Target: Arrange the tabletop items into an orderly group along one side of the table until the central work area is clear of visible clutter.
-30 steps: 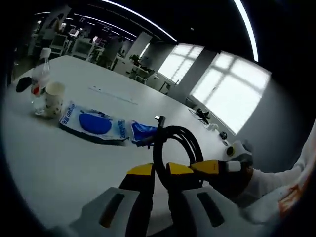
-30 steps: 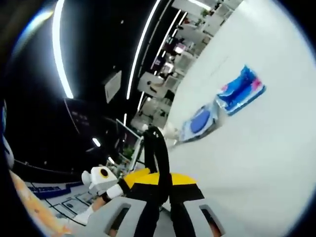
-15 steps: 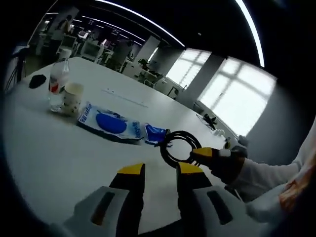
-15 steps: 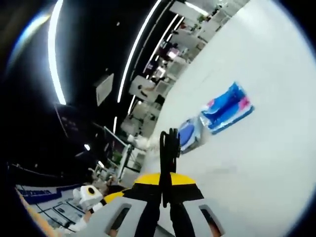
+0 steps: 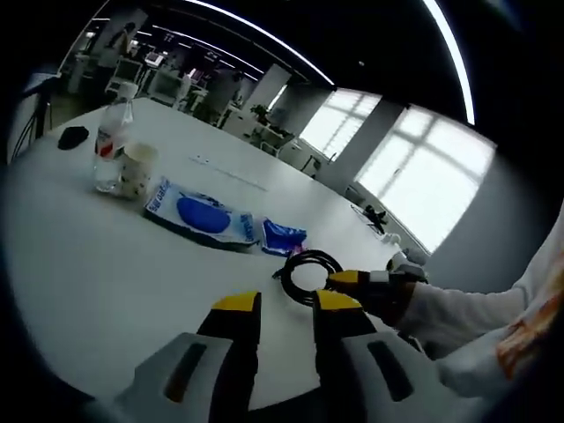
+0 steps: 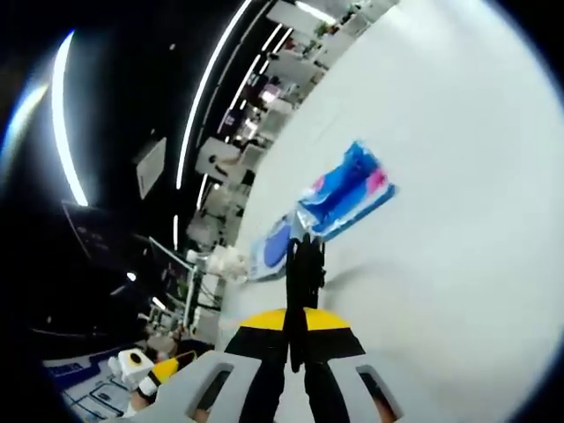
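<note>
Left gripper view: left tool (image 5: 275, 304) parted, empty; right tool (image 6: 296, 319) clamped on coiled black cable (image 5: 308, 272).

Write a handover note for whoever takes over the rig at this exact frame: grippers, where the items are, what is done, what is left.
Right gripper: shut on the coiled black cable, low over the white table beside the small blue packet.
Left gripper: open, holding nothing.
Items: water bottle, paper cup, large blue-and-white pack and small blue packet sit in a rough row. A dark object lies apart, beyond the bottle.
Done: row mostly formed.
Left: set the cable down at the row's end and release; probably bring the dark object in.
</note>
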The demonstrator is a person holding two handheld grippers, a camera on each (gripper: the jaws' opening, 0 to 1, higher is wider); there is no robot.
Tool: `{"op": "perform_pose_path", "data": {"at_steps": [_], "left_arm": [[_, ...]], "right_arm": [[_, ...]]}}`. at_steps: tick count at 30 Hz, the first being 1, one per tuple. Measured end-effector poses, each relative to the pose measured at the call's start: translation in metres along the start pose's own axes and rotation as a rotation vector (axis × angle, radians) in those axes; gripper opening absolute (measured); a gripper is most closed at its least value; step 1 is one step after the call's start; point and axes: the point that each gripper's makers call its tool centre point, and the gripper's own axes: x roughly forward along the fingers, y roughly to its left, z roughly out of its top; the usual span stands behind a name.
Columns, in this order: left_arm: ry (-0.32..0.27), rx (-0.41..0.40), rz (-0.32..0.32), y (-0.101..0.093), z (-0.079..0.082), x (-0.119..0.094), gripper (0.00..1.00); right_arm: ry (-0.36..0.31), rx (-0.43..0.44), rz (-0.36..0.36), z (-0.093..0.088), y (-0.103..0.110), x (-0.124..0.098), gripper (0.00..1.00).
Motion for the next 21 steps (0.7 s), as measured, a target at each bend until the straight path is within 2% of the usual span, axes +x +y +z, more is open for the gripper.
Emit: {"op": "perform_pose_path", "data": {"at_steps": [4, 13, 18, 21], "left_arm": [[0.001, -0.006, -0.002, 0.000, -0.001, 0.000, 0.21], [-0.016, -0.030, 0.009, 0.005, 0.001, -0.004, 0.20], [-0.011, -0.019, 0.007, 0.002, 0.001, -0.005, 0.19], [-0.013, -0.021, 0.003, 0.002, 0.002, -0.005, 0.20]], "right_arm": [[-0.011, 0.012, -0.053, 0.002, -0.013, 0.000, 0.02], [-0.040, -0.036, -0.144, 0.010, -0.034, -0.002, 0.04], [-0.024, -0.097, -0.191, 0.008, -0.047, -0.002, 0.06], [-0.018, -0.123, -0.210, 0.008, -0.053, -0.002, 0.12]]}}
